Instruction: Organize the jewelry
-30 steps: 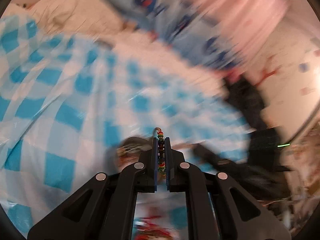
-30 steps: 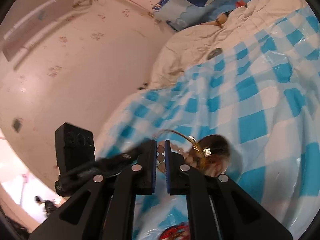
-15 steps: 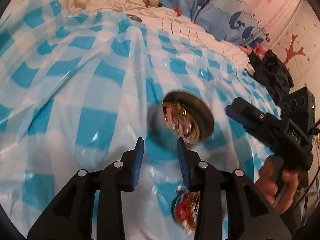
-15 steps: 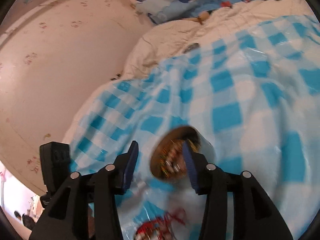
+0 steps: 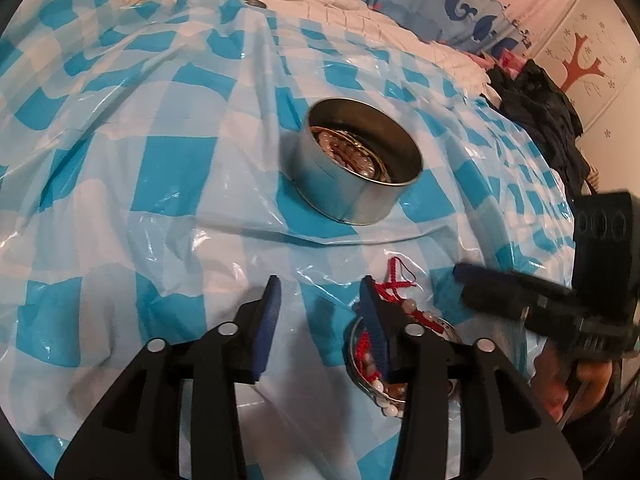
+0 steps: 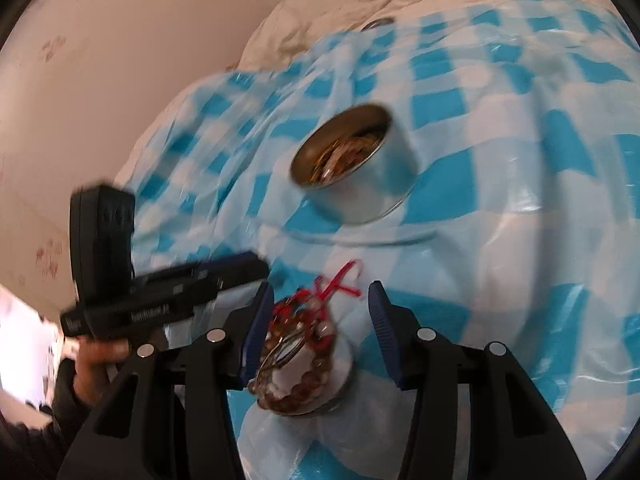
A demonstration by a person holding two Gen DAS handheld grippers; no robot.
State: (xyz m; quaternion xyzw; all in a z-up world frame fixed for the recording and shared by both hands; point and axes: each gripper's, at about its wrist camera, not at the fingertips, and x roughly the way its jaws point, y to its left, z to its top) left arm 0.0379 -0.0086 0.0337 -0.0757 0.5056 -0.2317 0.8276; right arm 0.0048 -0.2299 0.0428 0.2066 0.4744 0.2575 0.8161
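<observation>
Left gripper [image 5: 320, 300] just opening, jaws parted, nothing between. Right gripper [image 6: 320, 300] parted, empty, above the bracelets [image 6: 304, 344]. Tin [image 5: 356, 160] ahead.

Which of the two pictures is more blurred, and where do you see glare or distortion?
Right wrist view: more blurred; the metal tin, the checked plastic sheet and the other tongs at left are smeared. Left wrist view: mostly sharp, only the other tongs at right are smeared; white glare lies on the sheet's wrinkles. Both views: fisheye bending and dark round corners.
</observation>
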